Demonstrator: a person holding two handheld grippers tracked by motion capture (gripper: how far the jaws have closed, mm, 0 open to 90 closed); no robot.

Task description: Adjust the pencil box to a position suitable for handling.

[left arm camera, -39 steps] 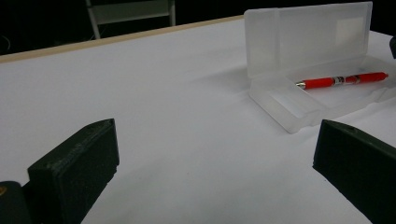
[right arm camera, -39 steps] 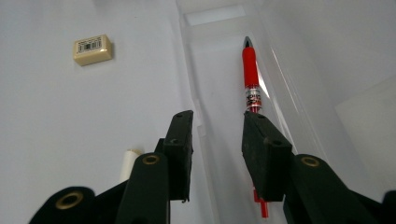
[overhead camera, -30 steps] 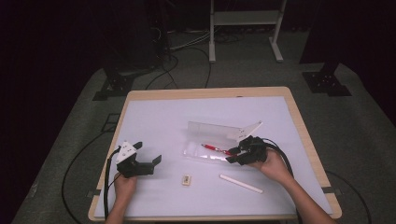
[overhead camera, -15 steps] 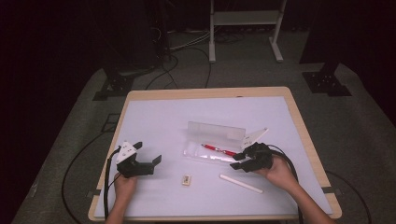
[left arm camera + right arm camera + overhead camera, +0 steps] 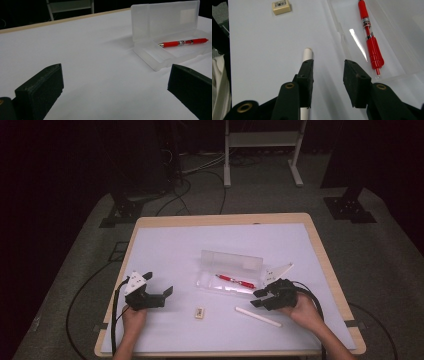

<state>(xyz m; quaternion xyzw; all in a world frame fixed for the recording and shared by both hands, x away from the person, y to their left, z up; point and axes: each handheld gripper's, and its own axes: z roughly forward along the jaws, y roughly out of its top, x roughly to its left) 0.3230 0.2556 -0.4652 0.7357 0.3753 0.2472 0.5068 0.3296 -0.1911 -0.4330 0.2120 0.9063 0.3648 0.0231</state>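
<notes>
Room: dark, cables on grey floor, white stand legs at top of frame; pale table (image 5: 320,250) under a white sheet.
High view, case: clear case (image 5: 230,275) mid-frame, lid up, red pen (image 5: 235,280) inside.
High view, stick: white stick (image 5: 258,316) lower right of centre, long axis slanting down to the right, just below the right gripper (image 5: 260,297); far nearer that hand than the left.
High view, eraser: small tan eraser (image 5: 199,313) lower centre, between the hands.
High view, left gripper (image 5: 165,292): lower left, jaws wide, holding nothing.
Left gripper view: jaws spread at both lower corners, bare sheet between; case (image 5: 165,32) at upper right, pen (image 5: 183,42) lying across it.
Right gripper view, jaws: moderately apart, empty; stick (image 5: 307,56) under the left jaw, running along the jaws' line, not between them.
Right gripper view, pen (image 5: 369,35): right of the jaws, inside the case.
Writing: barcode label on eraser (image 5: 281,6), band on pen; neither legible.
</notes>
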